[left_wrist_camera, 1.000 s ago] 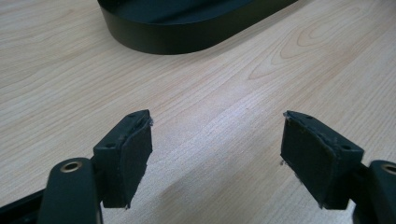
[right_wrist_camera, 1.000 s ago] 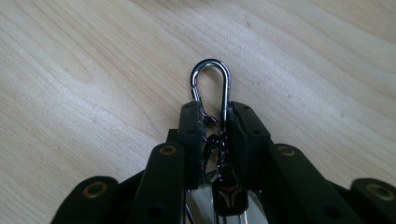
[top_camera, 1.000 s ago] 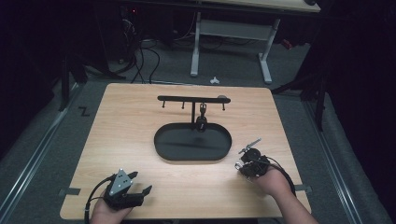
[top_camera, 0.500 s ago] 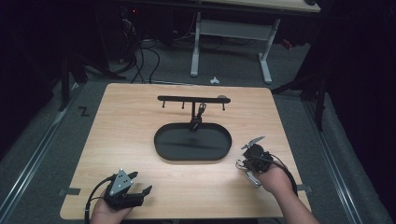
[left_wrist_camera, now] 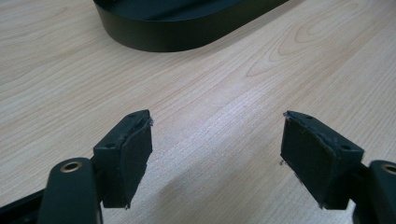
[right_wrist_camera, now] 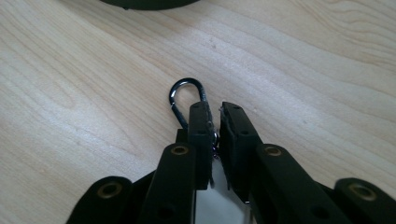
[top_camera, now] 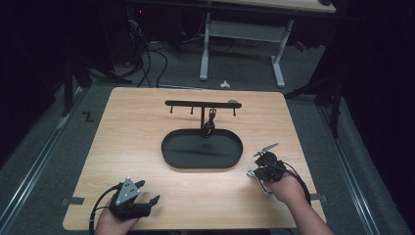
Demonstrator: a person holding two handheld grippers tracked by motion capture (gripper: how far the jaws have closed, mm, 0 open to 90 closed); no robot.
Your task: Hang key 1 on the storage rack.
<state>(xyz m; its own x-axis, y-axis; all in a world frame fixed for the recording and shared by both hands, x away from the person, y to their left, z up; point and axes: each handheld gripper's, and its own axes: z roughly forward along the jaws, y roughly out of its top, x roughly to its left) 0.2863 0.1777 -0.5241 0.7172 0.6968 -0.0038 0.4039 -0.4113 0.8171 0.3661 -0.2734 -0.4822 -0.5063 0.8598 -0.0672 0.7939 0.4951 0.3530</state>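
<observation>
A black oval tray (top_camera: 169, 147) lies mid-table, its wall (left_wrist_camera: 177, 39) at the top of the left gripper view. Behind it stands a black hook rack (top_camera: 195, 104) with a small dark item (top_camera: 209, 126) hanging from one hook over the tray. My right gripper (top_camera: 262, 167) is right of the tray, above the table. Its jaws (right_wrist_camera: 215, 121) are shut on a black carabiner (right_wrist_camera: 180, 95), whose loop sticks out past the tips. A silver piece (top_camera: 260, 183) hangs below the hand. My left gripper (top_camera: 147, 193) is open at the front left, with only bare wood between its pads (left_wrist_camera: 133, 158).
The wooden table (top_camera: 137, 132) has free room left and right of the tray. Its front edge lies just below both hands. Beyond the far edge are a dark floor, cables and the legs of another desk (top_camera: 204, 49).
My right gripper has turned and shifted slightly beside the tray, still holding the carabiner. The item hanging on the rack has swung a little. The left gripper has stayed still.
</observation>
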